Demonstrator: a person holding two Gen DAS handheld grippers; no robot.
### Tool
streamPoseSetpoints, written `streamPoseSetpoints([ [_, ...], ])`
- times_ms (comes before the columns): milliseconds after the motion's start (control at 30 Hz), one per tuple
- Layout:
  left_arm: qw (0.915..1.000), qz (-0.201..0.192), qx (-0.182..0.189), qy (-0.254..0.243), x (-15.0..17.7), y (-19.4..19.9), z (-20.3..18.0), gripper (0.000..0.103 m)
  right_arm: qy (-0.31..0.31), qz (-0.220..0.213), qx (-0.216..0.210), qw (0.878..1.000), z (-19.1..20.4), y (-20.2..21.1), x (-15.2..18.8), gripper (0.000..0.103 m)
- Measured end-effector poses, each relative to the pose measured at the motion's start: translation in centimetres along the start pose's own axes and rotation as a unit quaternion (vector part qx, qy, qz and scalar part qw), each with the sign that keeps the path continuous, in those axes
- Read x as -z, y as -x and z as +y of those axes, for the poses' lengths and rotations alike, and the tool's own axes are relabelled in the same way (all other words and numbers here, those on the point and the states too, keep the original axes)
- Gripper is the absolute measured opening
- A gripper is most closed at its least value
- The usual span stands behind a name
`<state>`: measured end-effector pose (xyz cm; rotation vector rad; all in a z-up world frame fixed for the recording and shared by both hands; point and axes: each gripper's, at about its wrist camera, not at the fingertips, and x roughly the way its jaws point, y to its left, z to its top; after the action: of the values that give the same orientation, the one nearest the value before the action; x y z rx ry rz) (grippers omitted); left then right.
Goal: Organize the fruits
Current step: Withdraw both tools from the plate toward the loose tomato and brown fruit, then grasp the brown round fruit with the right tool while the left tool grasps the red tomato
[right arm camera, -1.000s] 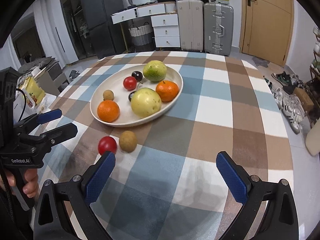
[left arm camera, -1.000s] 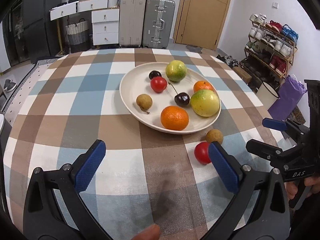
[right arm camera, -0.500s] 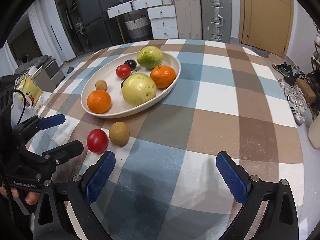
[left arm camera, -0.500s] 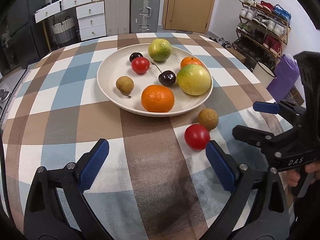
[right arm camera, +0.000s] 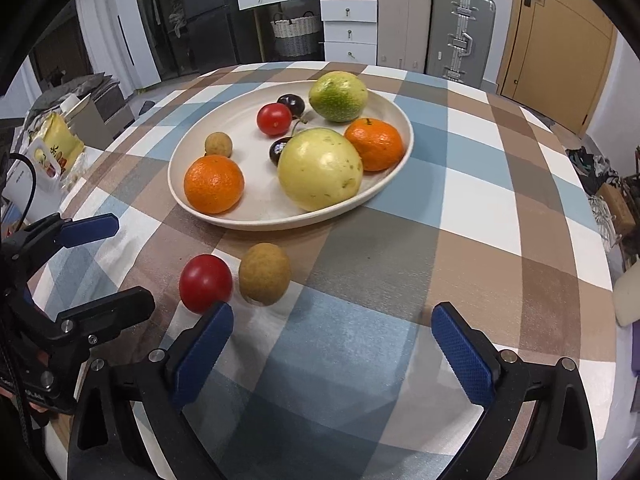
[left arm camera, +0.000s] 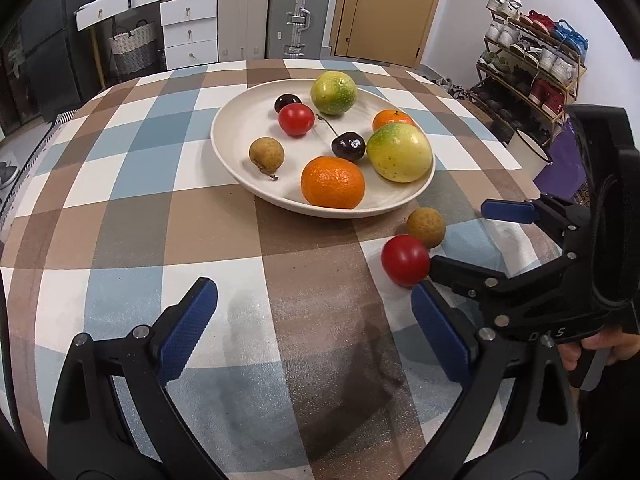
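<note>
While unheld, red tomato (right arm camera: 205, 283) beside plate (right arm camera: 394, 176)

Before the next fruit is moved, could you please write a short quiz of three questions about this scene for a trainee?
1. True or false: the right gripper is shut on a fruit.
2. How many fruits lie on the tablecloth outside the plate?
3. Which fruit off the plate is nearer to the plate's rim: A) the red tomato, B) the brown longan?

Key:
1. False; both it and the left gripper are open and hold nothing.
2. Two.
3. B.
</note>
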<state>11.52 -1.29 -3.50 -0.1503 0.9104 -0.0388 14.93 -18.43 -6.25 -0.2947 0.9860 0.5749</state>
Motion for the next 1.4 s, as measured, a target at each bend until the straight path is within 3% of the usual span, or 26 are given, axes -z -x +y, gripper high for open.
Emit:
streamPoseSetpoints([
  [233, 0.9999, 0.009, 0.002, 0.009, 0.5, -0.3, 0.3, 0.098, 0.014, -0.005, 0.015, 1.0, 0.8, -0.6, -0.4, 0.097],
  [667, 0.9999, 0.004, 0.0, 0.013, 0.8, 0.3, 0.5, 0.098, 0.006, -0.024, -0.002, 1.0, 1.1, -0.2, -1.0, 0.072],
  [1000, 0.9998, -0.001, 0.009, 0.018, 1.0, 0.7, 0.9, 0.098, -0.011, -0.033, -0.036, 0.999, 0.9, 0.3, -0.7, 0.027],
  [1400, 0.9999, 0.003, 0.011, 0.011, 0.7, 0.3, 0.2, 0.098, -0.019, -0.043, -0.04, 0.998, 0.5, 1.2, 0.2, 0.027],
])
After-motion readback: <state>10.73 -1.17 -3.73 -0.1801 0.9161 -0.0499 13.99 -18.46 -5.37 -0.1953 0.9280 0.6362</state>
